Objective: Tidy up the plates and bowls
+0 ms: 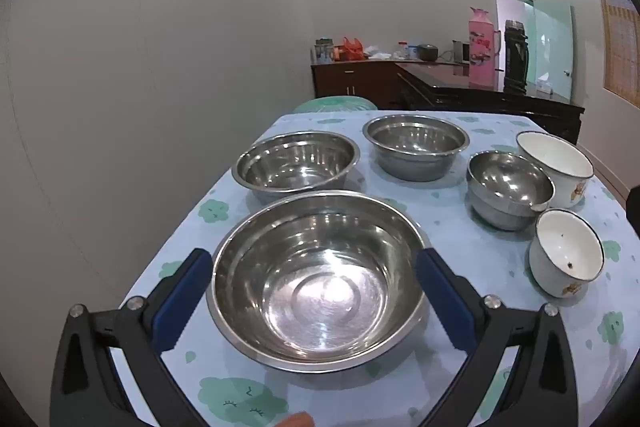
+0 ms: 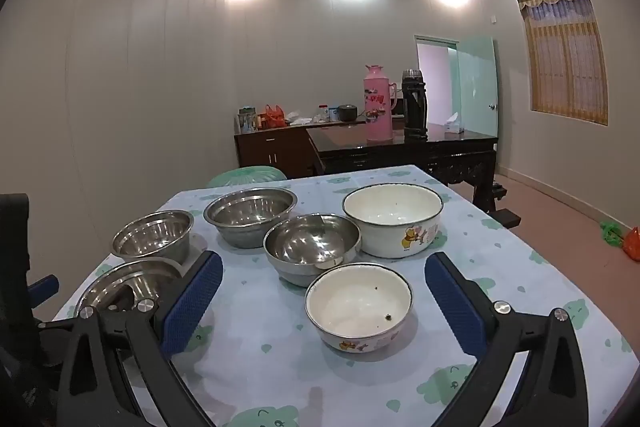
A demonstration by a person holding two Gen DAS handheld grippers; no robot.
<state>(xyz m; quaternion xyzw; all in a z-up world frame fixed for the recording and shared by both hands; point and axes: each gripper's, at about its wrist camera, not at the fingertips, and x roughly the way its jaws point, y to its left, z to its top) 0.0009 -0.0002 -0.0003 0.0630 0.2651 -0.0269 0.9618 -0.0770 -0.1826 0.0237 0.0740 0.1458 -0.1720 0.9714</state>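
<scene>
Several bowls stand on a table with a light blue cloth [image 1: 472, 259]. The large steel bowl [image 1: 318, 279] lies between the wide-open fingers of my left gripper [image 1: 314, 267], which hovers above it, empty. Behind it are two steel bowls [image 1: 296, 161] [image 1: 416, 143], a smaller steel bowl [image 1: 510, 185], a large white enamel bowl [image 1: 556, 167] and a small white enamel bowl [image 1: 566, 253]. My right gripper [image 2: 324, 277] is open and empty, with the small white bowl [image 2: 358, 305] between its fingers in view. The large steel bowl [image 2: 120, 287] shows at its left.
A dark wooden sideboard [image 2: 400, 147] stands beyond the table with a pink thermos [image 2: 378, 103] and a black flask [image 2: 414, 105]. A green stool top [image 2: 246, 175] sits at the table's far edge. The wall runs along the left side.
</scene>
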